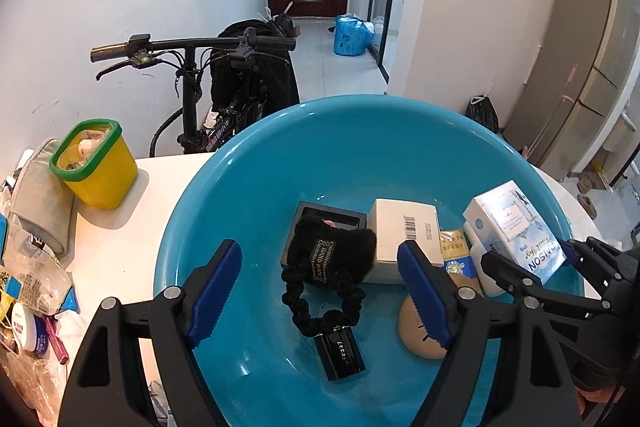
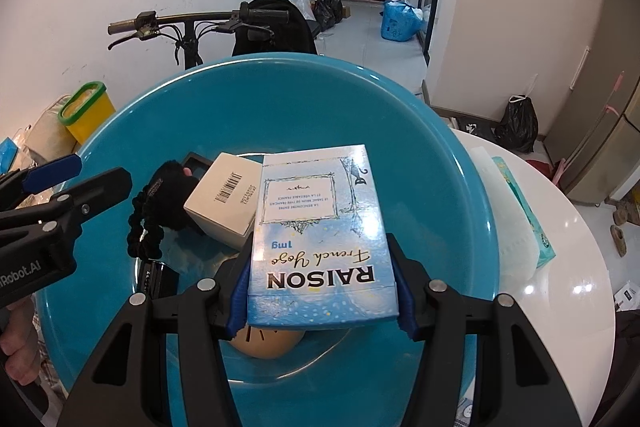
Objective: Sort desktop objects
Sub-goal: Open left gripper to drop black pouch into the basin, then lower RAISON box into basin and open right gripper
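Desktop objects half sorted, a blue basin [image 1: 248, 179] partly filled.

A RAISON carton [image 2: 320, 227] is clamped by the right claw [image 2: 320, 301] over the basin, where a white box [image 1: 404, 239], black scrunchie [image 1: 324, 291] and black case [image 1: 340, 355] are already gathered. The left claw [image 1: 320, 293] is held open, gripping nothing. Clutter [image 1: 28, 279] is left on the table [image 1: 116, 247].

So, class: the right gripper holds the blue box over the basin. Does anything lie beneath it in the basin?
Yes. Under the RAISON box in the right gripper lie a tan rounded object and, to its left, a white barcoded box in the teal basin.
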Motion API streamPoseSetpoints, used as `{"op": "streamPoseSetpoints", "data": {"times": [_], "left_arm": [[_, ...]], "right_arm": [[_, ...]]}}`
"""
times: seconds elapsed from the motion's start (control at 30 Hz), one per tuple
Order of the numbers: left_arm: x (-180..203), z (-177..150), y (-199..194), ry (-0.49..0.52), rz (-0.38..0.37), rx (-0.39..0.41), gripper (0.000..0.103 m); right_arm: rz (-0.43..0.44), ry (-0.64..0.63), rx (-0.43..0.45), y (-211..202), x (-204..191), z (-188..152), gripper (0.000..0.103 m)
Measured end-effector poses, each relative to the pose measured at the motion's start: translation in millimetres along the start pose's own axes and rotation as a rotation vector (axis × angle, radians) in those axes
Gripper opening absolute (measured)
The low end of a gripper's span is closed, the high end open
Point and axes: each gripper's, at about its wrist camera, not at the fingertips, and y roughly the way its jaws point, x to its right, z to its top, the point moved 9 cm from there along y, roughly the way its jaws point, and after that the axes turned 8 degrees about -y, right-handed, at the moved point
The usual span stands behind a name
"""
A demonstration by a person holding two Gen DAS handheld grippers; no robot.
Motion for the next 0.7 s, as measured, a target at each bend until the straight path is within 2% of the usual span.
{"op": "streamPoseSetpoints", "data": {"times": [0.43,0.7], "left_arm": [[4.9,-2.6,-0.2,0.024,0.001,-0.001,0.082],[4.1,-1.4,-1.6,0.022,-0.001,0.003,0.082]], "right_arm": [[0.001,-0.024,-0.021,3.7,-2.4,-3.6,0.056],[0.001,-0.016,-0.018,3.1,-1.1,-2.6,0.060]]}}
